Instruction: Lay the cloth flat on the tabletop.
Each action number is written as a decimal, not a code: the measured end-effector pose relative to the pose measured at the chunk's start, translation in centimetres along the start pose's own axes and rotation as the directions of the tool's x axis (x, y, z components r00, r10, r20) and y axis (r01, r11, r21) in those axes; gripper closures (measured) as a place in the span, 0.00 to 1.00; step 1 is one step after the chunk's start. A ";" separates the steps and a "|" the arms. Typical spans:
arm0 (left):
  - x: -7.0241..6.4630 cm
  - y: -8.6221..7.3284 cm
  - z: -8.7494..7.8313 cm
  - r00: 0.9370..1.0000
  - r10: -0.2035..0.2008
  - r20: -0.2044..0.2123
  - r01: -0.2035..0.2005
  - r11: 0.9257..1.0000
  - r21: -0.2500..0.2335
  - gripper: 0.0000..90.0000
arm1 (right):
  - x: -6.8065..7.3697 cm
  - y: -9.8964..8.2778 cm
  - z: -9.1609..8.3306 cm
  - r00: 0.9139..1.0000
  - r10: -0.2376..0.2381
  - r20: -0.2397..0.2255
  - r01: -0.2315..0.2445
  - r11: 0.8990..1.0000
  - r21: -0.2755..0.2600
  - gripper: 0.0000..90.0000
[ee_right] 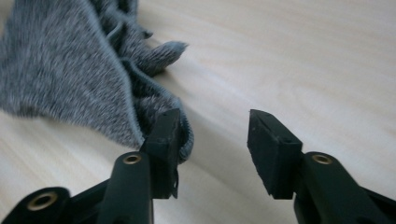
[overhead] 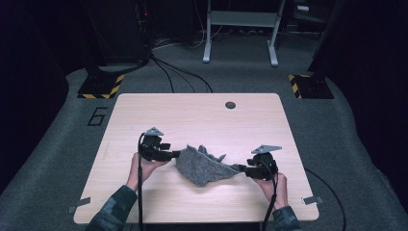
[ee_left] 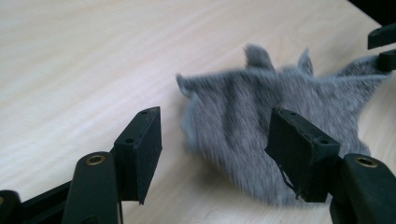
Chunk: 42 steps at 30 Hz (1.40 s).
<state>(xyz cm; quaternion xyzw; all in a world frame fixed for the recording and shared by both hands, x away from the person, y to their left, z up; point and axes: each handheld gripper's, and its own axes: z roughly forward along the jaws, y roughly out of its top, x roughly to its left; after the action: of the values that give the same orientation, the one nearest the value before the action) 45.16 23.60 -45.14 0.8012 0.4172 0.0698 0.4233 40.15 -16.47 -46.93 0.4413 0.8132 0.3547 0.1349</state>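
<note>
Crumpled grey knitted cloth (overhead: 204, 166) lies on the pale wooden table (overhead: 202, 115), near the person's edge, between the two grippers.

Left gripper (overhead: 174, 155) sits at the cloth's left edge. In its own view the jaws stand apart, released; the cloth (ee_left: 261, 126) lies beyond them on the wood, with nothing pinched between the pads.

Right gripper (overhead: 242, 169) sits at the cloth's right corner. In its own view the jaws are spread, released; a hemmed corner of the cloth (ee_right: 84, 79) rests against the outer side of one jaw, and the gap between the pads shows bare table.

Both hands hold the grippers low, just above the table.
</note>
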 end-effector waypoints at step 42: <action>0.6 0.3 6.7 0.999 0.046 0.006 -0.047 0.981 0.190 0.98 | 2.0 5.6 7.5 0.988 -0.098 -0.116 0.112 0.987 0.115 1.00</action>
<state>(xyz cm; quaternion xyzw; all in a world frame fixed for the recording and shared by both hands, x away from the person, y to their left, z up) 48.88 19.80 -49.33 0.8476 0.4028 0.0387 0.3434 46.44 -9.38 -48.19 0.3850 0.8615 0.3208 0.0817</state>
